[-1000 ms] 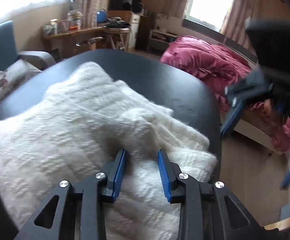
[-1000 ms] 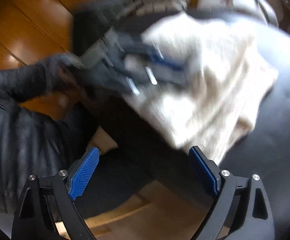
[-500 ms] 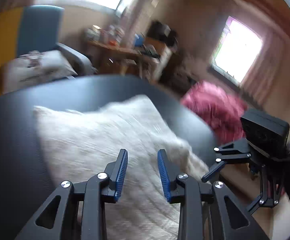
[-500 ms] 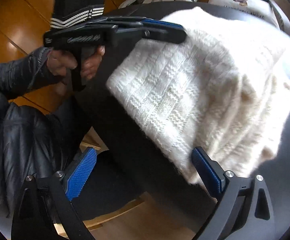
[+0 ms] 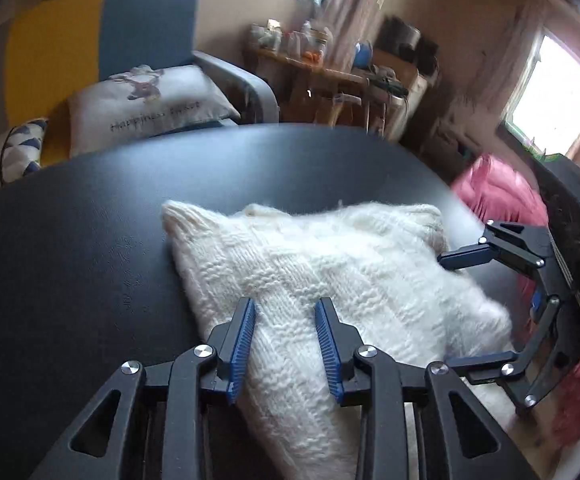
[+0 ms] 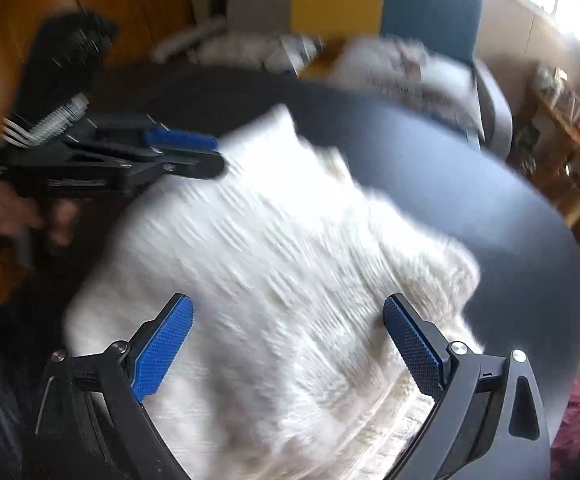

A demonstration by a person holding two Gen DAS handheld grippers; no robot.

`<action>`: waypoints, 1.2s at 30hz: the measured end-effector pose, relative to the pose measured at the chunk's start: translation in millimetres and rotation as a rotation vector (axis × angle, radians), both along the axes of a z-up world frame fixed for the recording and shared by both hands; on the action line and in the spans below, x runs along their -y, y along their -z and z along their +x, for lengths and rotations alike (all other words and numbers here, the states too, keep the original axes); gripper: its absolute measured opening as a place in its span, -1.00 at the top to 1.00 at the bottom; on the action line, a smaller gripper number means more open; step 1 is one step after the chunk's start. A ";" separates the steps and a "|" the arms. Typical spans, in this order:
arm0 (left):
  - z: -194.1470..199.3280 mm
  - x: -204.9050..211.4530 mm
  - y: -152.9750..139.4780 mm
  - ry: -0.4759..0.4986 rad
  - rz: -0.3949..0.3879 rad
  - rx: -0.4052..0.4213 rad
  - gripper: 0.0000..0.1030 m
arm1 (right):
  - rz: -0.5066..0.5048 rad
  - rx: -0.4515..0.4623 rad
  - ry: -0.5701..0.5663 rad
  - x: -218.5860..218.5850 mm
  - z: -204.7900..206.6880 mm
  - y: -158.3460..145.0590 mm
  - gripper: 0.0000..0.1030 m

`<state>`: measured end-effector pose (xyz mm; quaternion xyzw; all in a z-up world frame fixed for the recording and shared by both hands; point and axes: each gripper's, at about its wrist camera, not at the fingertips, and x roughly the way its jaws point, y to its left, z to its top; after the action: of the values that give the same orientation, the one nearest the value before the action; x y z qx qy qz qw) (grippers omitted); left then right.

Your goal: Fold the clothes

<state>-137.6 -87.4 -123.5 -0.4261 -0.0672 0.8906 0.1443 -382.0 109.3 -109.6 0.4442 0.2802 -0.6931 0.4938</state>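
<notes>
1. Right now a fluffy white knitted sweater [image 5: 329, 280] lies in a folded bundle on the round black tabletop [image 5: 90, 240], near its right edge in the left wrist view.
2. The left gripper [image 5: 286, 336] hangs low over the near end of the sweater. Its jaws are half open, with knit showing between them. I cannot tell if the blue pads [image 5: 242, 340] pinch the wool.
3. The right gripper [image 6: 286, 344] hangs over the sweater's right side. Its jaws are wide open and hold nothing.
4. I think the step is fixing the bundle between folds.
5. Next, each gripper probably needs to go down, close on an edge, and lift it over to make a neat fold.
</notes>
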 end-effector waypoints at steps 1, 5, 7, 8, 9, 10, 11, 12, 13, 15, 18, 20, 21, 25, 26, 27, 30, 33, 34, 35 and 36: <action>-0.7 -2.1 0.0 0.010 -0.010 -0.007 0.37 | 0.002 0.010 0.000 -7.7 2.5 9.9 -0.97; -3.6 13.0 -11.3 0.017 0.075 -0.014 0.38 | -0.053 0.029 0.015 -28.1 4.9 8.8 -0.97; -5.2 29.2 -23.0 0.005 0.126 -0.040 0.38 | -0.036 0.020 0.005 -26.9 10.2 6.2 -0.98; -8.9 35.7 -26.5 -0.018 0.110 -0.053 0.38 | -0.030 0.012 -0.002 -23.5 12.3 1.2 -0.98; -14.5 44.9 -27.5 -0.040 0.102 -0.053 0.38 | -0.026 0.004 -0.010 -18.9 14.1 -5.5 -0.98; -20.3 53.9 -28.4 -0.061 0.094 -0.051 0.38 | -0.041 -0.004 -0.013 -15.5 14.9 -10.0 -0.98; -28.0 60.7 -27.1 -0.077 0.097 -0.046 0.38 | -0.064 -0.013 -0.015 -12.5 15.3 -13.5 -0.98; -37.0 66.8 -23.6 -0.079 0.096 -0.038 0.38 | -0.092 -0.015 -0.020 -10.1 13.9 -19.6 -0.98; -40.5 67.3 -20.3 -0.072 0.090 -0.032 0.38 | -0.124 -0.013 -0.025 -7.9 11.9 -26.8 -0.98; -51.4 61.3 -13.4 -0.042 0.048 -0.016 0.38 | -0.159 -0.014 -0.066 8.5 12.9 -37.1 -0.98; -65.9 47.1 -6.0 0.003 -0.005 0.005 0.39 | -0.149 0.012 -0.124 42.3 2.1 -22.9 -0.98; -78.6 33.8 -0.6 0.047 -0.019 0.020 0.39 | -0.072 0.028 -0.130 66.1 -10.8 -1.0 -0.98; -83.8 26.4 7.3 0.071 -0.026 0.048 0.39 | -0.016 0.058 -0.118 70.1 -14.6 10.6 -0.98; -90.3 1.8 28.5 0.176 -0.055 0.074 0.39 | -0.103 0.178 -0.046 46.7 -26.3 27.8 -0.98; -92.8 0.3 28.5 0.190 -0.053 0.073 0.39 | -0.127 0.185 -0.037 40.9 -26.5 29.0 -0.98; -94.7 5.1 26.5 0.174 -0.020 0.077 0.39 | -0.142 0.187 -0.030 37.2 -26.4 30.2 -0.98; -99.0 22.7 18.3 0.118 0.079 0.079 0.39 | -0.141 0.173 -0.036 35.8 -19.3 26.9 -0.99; -92.1 44.5 4.8 0.072 0.111 0.033 0.39 | -0.121 0.174 -0.053 39.8 -15.8 24.6 -1.00; -91.3 52.7 3.9 0.051 0.107 0.041 0.39 | -0.116 0.180 -0.058 40.7 -15.5 24.7 -1.00; -90.5 61.0 3.0 0.030 0.103 0.048 0.40 | -0.110 0.185 -0.062 39.9 -15.1 25.6 -1.00; -89.9 68.9 2.2 0.010 0.099 0.056 0.40 | -0.102 0.191 -0.066 38.7 -14.8 24.6 -1.00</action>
<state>-227.6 -156.3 -125.7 -0.4436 -0.1132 0.8731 0.1677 -396.9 70.6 -134.2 0.4729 0.2110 -0.6443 0.5627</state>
